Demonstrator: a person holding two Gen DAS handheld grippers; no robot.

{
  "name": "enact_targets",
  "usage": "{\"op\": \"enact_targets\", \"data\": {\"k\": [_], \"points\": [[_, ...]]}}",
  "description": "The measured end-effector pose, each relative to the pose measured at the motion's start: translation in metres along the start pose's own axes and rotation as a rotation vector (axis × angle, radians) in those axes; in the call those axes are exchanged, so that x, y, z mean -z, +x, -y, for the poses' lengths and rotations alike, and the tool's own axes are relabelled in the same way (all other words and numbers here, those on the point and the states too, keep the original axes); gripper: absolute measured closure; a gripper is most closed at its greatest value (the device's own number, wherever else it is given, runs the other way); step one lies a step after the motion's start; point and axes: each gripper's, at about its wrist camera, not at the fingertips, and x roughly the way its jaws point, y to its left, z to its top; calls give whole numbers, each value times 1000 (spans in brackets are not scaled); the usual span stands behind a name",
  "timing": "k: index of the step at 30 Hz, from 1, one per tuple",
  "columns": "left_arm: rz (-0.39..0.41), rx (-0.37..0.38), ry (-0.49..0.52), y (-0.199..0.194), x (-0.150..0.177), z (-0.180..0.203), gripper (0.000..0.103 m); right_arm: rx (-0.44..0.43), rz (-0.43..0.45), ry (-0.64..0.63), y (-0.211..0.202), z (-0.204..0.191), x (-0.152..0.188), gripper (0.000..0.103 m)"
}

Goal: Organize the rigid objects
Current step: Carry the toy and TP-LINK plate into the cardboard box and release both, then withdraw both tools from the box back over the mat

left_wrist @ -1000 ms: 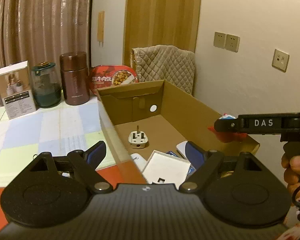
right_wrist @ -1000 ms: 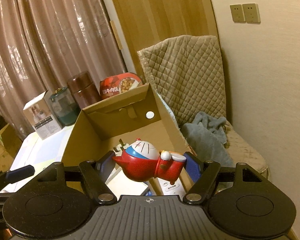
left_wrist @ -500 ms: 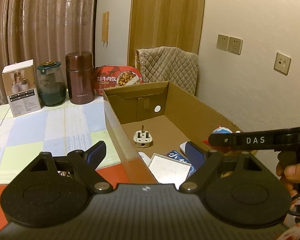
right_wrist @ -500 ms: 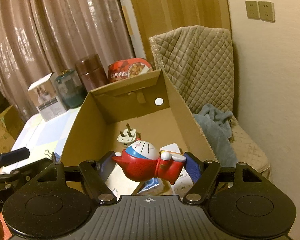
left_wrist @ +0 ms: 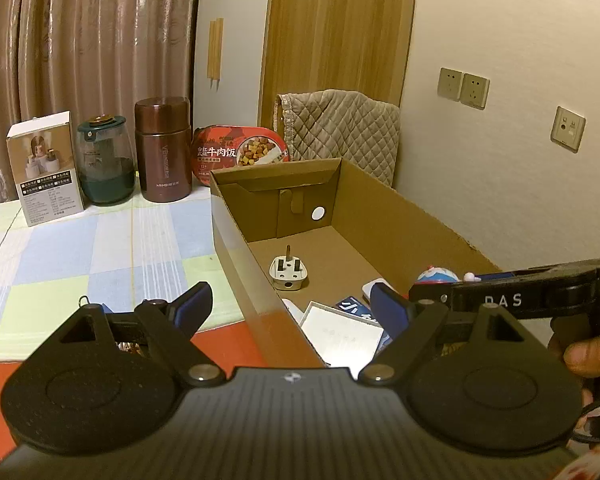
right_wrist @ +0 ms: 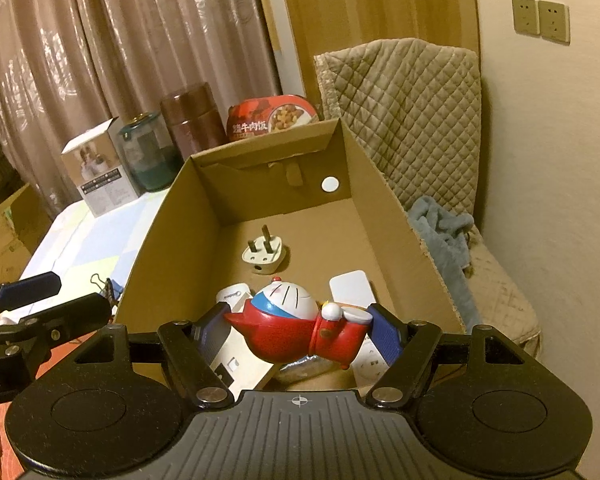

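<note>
A red, blue and white cartoon cat figurine (right_wrist: pixel 284 338) lies sideways between the blue pads of my right gripper (right_wrist: pixel 298 328), which is shut on it. It hangs over the near end of an open cardboard box (right_wrist: pixel 168 240). A white three-pin plug (right_wrist: pixel 264 258) rests on the box floor beyond the figurine. My left gripper (left_wrist: pixel 290 308) stands open, astride the box's near left wall (left_wrist: pixel 256 280) without pressing on it. In the left wrist view the figurine's head (left_wrist: pixel 436 276) peeks above one right finger (left_wrist: pixel 500 298).
A white flat card (left_wrist: pixel 340 330), a blue packet (left_wrist: pixel 354 308) and a white rounded block (right_wrist: pixel 350 286) lie in the box. Behind it stand a carton (left_wrist: pixel 44 168), green jar (left_wrist: pixel 106 160), brown flask (left_wrist: pixel 164 150) and red meal bowl (left_wrist: pixel 240 152). A quilted chair (right_wrist: pixel 404 112) is to the right.
My right gripper has carried the figurine forward and a little lower over the box, rolling slightly. In the left wrist view its finger has sunk. The left gripper keeps its place.
</note>
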Motion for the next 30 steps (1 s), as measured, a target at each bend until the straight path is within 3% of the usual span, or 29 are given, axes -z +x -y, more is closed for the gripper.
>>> {"op": "enact_targets", "data": {"k": [5, 10, 15, 30], "points": [[2, -2, -10, -2, 1, -3, 20, -13, -8, 13, 2, 1, 0, 32], [3, -15, -20, -5, 3, -9, 20, -72, 26, 110, -2, 10, -4, 31], [7, -29, -28, -11, 5, -15, 20, -70, 88, 116, -12, 9, -10, 29], [11, -56, -62, -29, 13, -32, 20, -70, 98, 78, -17, -3, -11, 29]]}}
